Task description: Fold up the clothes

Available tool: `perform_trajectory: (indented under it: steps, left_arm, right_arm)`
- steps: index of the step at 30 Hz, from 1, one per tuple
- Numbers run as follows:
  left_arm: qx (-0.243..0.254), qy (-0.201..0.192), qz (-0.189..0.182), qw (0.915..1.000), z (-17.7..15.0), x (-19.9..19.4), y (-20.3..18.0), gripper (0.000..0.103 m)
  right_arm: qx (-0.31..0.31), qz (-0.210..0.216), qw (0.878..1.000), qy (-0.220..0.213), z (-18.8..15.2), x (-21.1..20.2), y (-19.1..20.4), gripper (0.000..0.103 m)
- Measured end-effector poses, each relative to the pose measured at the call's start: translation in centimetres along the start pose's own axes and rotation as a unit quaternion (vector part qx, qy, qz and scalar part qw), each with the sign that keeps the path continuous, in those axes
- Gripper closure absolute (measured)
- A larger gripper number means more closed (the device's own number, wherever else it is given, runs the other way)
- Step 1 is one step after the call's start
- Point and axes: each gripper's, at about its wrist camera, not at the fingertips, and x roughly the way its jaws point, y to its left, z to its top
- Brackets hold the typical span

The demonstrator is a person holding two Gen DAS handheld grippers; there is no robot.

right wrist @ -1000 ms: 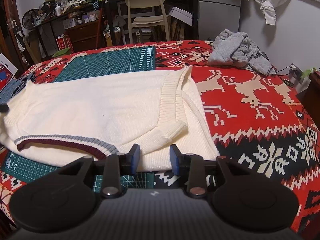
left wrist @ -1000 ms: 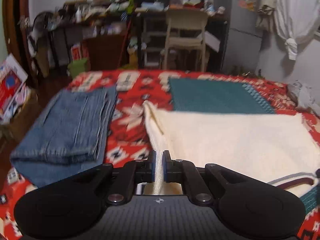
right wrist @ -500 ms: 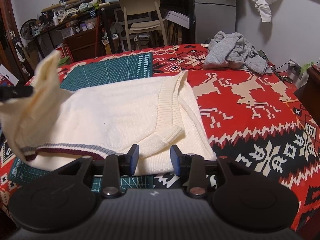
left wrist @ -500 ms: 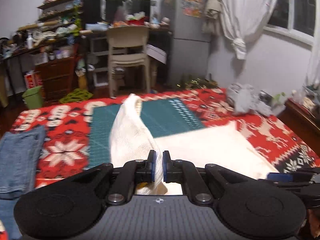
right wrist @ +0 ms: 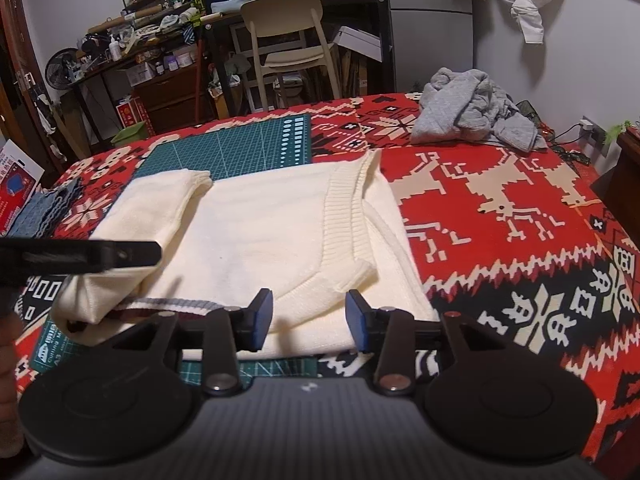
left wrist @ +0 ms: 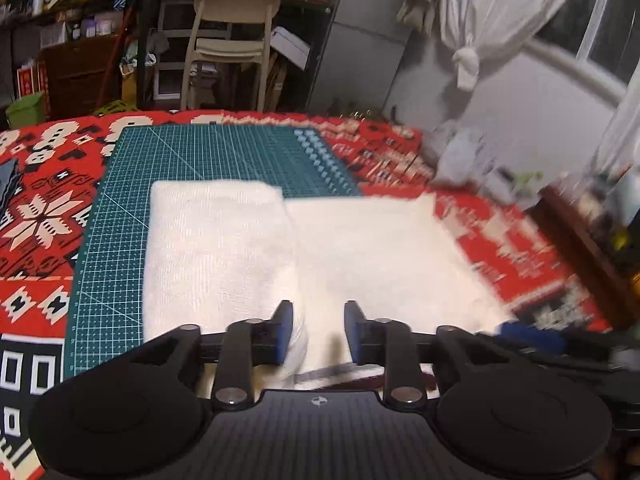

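Two claws, both spread wide, gripping nothing: left claw (left wrist: pixel 316 332), right claw (right wrist: pixel 308 320). Cream sweater (right wrist: pixel 272 240) lying near front edge of bed (right wrist: pixel 500 216), left side flipped over middle, probably for folding smaller.

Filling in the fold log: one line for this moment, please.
left gripper: open, over sweater | right gripper: open, empty | sweater: left side folded over, flat on mat

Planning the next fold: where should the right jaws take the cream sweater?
Probably the ribbed collar side of the sweater: that edge lies flat and unfolded toward the right gripper, open at the near hem. Come in low from the right, over the red blanket.
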Motion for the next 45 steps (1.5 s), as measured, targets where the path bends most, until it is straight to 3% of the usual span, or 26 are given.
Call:
perform_trajectory:
  steps: [4, 7, 9, 11, 14, 24, 28, 31, 34, 37, 42, 45]
  left_arm:
    - [-0.004, -0.029, -0.015, 0.9995, 0.3, -3.2, 0.5, 0.072]
    - [-0.022, -0.044, -0.006, 0.9988, 0.3, -5.0, 2.3, 0.073]
    - [-0.037, -0.042, 0.011, 0.9984, 0.1, -5.4, 4.1, 0.073]
    - [-0.061, -0.027, 0.027, 0.9974, 0.0, -5.4, 6.0, 0.084]
    - [-0.081, -0.014, 0.031, 0.9962, -0.5, -5.4, 7.8, 0.086]
    - [-0.029, 0.004, 0.04, 0.9988, -2.0, -4.0, 6.6, 0.086]
    - [-0.022, 0.007, 0.04, 0.9989, -1.9, -3.9, 6.6, 0.086]
    - [-0.016, 0.007, 0.043, 0.9989, -1.9, -4.1, 6.5, 0.086]
    - [-0.008, 0.005, 0.04, 0.9992, -1.9, -4.2, 6.2, 0.086]
    - [0.0, 0.016, 0.024, 0.9996, -2.0, -3.8, 5.7, 0.086]
    - [0.028, 0.035, 0.04, 0.9982, -3.0, -2.3, 5.1, 0.077]
    - [0.018, 0.039, 0.041, 0.9982, -2.9, -2.4, 5.6, 0.076]
  right_arm:
    - [-0.007, 0.018, 1.0, -0.005, 0.5, 0.0, 1.1, 0.059]
    - [-0.017, 0.041, 0.999, -0.007, 1.0, 0.1, 2.6, 0.059]
    - [-0.026, 0.063, 0.998, -0.003, 1.2, 0.5, 3.9, 0.059]
    - [-0.028, 0.087, 0.996, 0.005, 1.2, 1.1, 5.2, 0.059]
    - [-0.024, 0.116, 0.993, 0.014, 1.2, 1.8, 6.9, 0.06]
    - [0.038, 0.169, 0.985, 0.022, 3.2, 1.8, 7.6, 0.059]
    - [0.044, 0.15, 0.986, 0.06, 2.6, 4.1, 8.0, 0.06]
    - [0.06, 0.153, 0.983, 0.079, 1.7, 5.2, 8.0, 0.094]
    - [0.044, 0.147, 0.987, 0.056, 1.6, 4.0, 8.2, 0.094]
    - [-0.012, 0.117, 0.993, 0.023, 1.5, 1.8, 8.7, 0.094]
    - [-0.006, 0.103, 0.993, 0.056, -0.4, 3.4, 7.8, 0.094]
    - [-0.012, 0.105, 0.993, 0.052, -0.9, 3.5, 7.9, 0.094]
